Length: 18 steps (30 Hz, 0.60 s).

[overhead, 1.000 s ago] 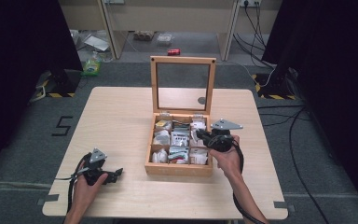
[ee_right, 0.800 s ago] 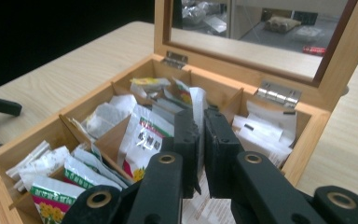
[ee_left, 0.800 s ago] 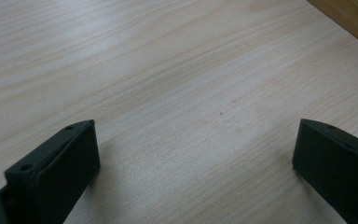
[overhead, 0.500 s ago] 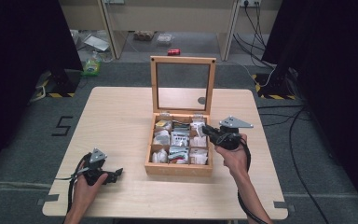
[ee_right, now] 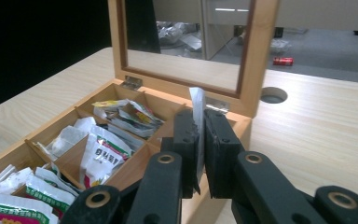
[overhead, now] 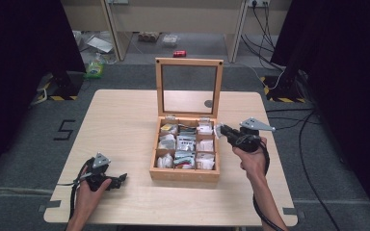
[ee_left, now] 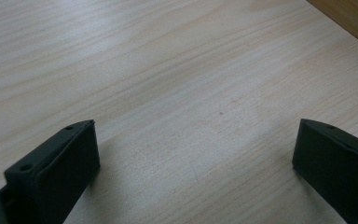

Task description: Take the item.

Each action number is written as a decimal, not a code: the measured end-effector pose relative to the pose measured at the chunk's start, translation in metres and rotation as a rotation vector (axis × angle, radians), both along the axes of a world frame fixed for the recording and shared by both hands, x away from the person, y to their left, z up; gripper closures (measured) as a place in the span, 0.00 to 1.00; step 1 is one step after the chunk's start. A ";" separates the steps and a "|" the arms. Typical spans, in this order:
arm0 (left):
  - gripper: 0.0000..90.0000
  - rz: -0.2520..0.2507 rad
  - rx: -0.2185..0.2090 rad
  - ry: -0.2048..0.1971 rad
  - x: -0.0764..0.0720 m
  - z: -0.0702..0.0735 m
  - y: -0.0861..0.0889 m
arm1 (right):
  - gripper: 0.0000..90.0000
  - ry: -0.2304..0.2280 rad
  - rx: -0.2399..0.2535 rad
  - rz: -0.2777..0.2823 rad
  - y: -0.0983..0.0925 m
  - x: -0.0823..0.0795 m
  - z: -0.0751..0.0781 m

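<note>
Right gripper (ee_right: 200, 154) clamped on thin white paper sachet (ee_right: 196, 105); light, limp, crushable; pinch mid-edge. Left gripper (ee_left: 193, 163) wide open, empty.

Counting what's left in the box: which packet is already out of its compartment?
The thin white packet clamped upright in the right hand-held gripper; all others lie in the wooden box.

You sit at a light wooden table (overhead: 125, 115) on a grey carpet floor (overhead: 318, 159). Black curtains (overhead: 24, 43) hang on both sides. Behind the table are pale cabinets (overhead: 183, 14), a red can (overhead: 179, 53) and black cables (overhead: 265, 19).
</note>
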<state>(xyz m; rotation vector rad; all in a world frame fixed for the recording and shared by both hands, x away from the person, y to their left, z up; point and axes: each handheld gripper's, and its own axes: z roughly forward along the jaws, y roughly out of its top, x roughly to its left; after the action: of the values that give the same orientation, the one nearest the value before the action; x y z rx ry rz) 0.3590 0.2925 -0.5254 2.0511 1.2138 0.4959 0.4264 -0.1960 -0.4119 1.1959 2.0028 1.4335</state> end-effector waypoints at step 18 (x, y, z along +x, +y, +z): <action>0.00 0.001 -0.001 0.000 0.000 0.000 0.000 | 0.94 0.010 -0.005 -0.072 -0.033 -0.004 -0.004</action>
<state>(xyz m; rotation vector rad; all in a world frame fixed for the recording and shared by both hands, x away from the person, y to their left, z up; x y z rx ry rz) 0.3590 0.2924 -0.5254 2.0496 1.2145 0.4956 0.4224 -0.2286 -0.4162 1.2623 1.9490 1.3892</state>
